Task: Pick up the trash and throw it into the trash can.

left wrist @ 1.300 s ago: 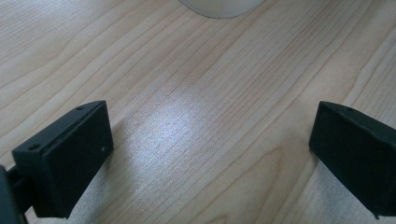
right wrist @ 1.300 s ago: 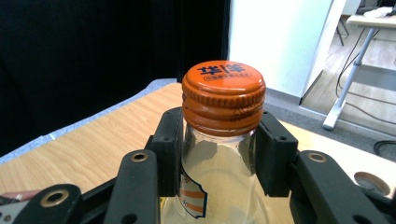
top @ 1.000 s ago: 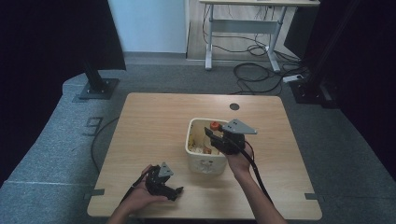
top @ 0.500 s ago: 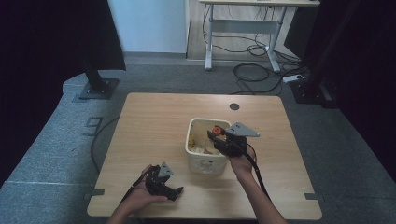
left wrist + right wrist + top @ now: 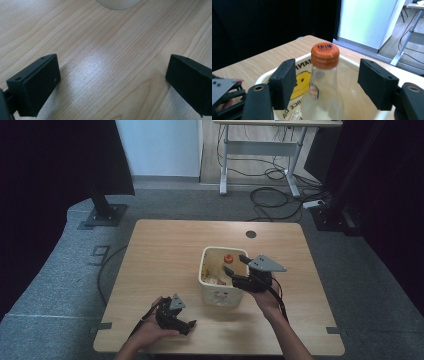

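A cream tub (image 5: 212, 285) with a yellow smiley print (image 5: 298, 86) stands mid-table. Inside it is a clear bottle (image 5: 322, 100) with an orange cap (image 5: 325, 53) (image 5: 228, 258), upright or nearly so. My right gripper (image 5: 236, 265) reaches into the tub from the right. It is open (image 5: 328, 75), with one jaw on each side of the bottle's neck and a gap on both sides. My left gripper (image 5: 186, 320) lies low near the table's front edge, left of the tub. It is open (image 5: 112, 80) over bare wood, pointing at the tub's base (image 5: 117, 3).
The wooden table (image 5: 165, 250) has a round cable hole (image 5: 251, 234) at the back right. Small scraps lie in the tub's bottom (image 5: 216, 280). Beyond the table are a white desk frame (image 5: 260, 165), floor cables (image 5: 272, 195) and a black stand base (image 5: 102, 215).
My right gripper has drifted slightly right and nearer at the tub, staying open by the bottle. The left gripper has hardly moved.
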